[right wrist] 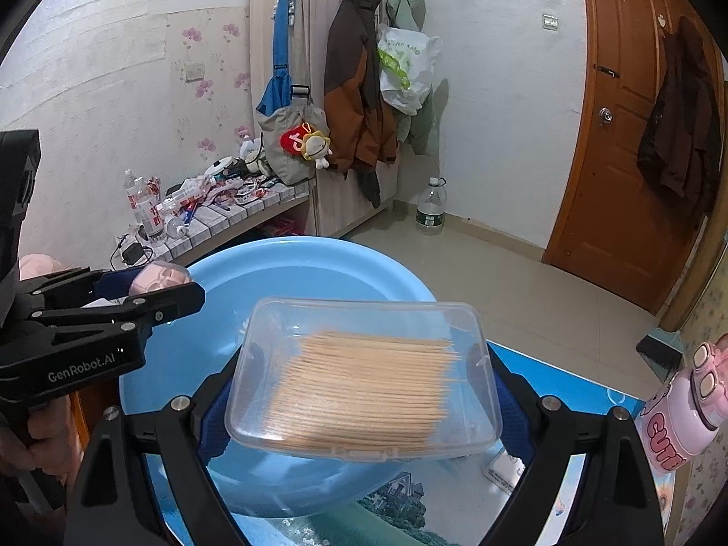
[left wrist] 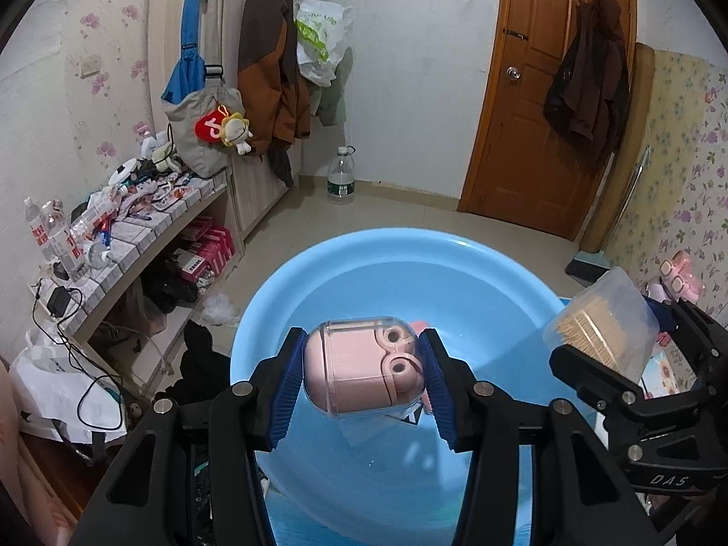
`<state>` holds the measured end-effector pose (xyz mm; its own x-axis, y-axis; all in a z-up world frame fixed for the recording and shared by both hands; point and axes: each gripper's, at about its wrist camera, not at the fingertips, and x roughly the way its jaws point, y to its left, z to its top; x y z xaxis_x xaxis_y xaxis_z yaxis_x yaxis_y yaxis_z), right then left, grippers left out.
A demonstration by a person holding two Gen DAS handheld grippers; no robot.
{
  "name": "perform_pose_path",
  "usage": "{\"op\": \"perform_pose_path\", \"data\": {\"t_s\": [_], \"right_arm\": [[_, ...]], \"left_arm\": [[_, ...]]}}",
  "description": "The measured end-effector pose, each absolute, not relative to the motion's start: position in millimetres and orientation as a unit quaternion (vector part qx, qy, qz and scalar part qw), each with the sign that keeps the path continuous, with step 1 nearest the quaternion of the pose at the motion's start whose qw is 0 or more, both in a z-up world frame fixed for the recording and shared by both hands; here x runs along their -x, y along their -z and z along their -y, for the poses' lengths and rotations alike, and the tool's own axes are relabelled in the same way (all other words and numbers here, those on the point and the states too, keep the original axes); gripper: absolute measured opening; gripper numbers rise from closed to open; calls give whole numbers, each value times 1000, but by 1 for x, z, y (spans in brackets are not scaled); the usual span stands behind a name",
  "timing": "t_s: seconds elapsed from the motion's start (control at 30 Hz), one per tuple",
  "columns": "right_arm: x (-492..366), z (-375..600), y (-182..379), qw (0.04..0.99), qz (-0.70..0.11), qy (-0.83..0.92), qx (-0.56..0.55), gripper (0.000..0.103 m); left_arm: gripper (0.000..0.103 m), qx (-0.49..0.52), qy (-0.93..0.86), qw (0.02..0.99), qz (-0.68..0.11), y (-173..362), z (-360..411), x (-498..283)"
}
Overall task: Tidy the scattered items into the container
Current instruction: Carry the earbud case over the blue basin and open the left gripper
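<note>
So the room around it all is pretty cluttered: a brown door (left wrist: 541, 104) with a dark jacket (left wrist: 587, 77) hung on it, coats on the wall, a tiled shelf (left wrist: 150, 232) along the left side piled with bottles and wrappers, and one big water jug (left wrist: 341, 176) standing on the floor in the corner. Front and centre is one big light-blue basin (left wrist: 364, 255), round and shallow, sitting on a worktop (right wrist: 568, 382) with a blue printed cover. Nothing stands between the two held things and the basin; both hang right over it. There's already some stuff lying in the bottom of it, something pink and a bit of clear wrap, mostly hidden behind the jaws, so can't say exactly what. Right gripper (right wrist: 364, 391) has its jaws spread wide and clamped on one clear plastic toothpick box (right wrist: 364, 377), rectangular with rounded corners, packed with pale wooden sticks, held flat above the near rim. Left gripper (left wrist: 361, 373) has its jaws about halfway in, pinching one small pink case (left wrist: 359, 364) inside a clear shell, rounded like a capsule with two round holes on one end, hanging over the middle of the basin. Off on the right edge of the worktop stands one pink cup (right wrist: 682, 414) with cartoon lettering, and a small white packet (right wrist: 505, 468) lies near it.
</note>
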<state>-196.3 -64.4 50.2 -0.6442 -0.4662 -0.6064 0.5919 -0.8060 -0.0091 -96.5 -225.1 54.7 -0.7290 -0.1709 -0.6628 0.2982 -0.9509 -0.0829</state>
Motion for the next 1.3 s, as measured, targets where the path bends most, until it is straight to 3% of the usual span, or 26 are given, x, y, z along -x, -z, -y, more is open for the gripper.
{"op": "perform_pose_path", "data": {"t_s": [0.63,1.17,1.3], "right_arm": [[193,81,-17,281,-121,893,-330,93],[193,72,-17,274,-119,895,-331,93],[194,68,-17,273,-119,895,-331,93]], "left_arm": [[48,-405,903,120,-76,-14,219,111],[49,-409,903,116,-60,-12,214,115],[72,-402,906,120,-52,-15,210,113]]}}
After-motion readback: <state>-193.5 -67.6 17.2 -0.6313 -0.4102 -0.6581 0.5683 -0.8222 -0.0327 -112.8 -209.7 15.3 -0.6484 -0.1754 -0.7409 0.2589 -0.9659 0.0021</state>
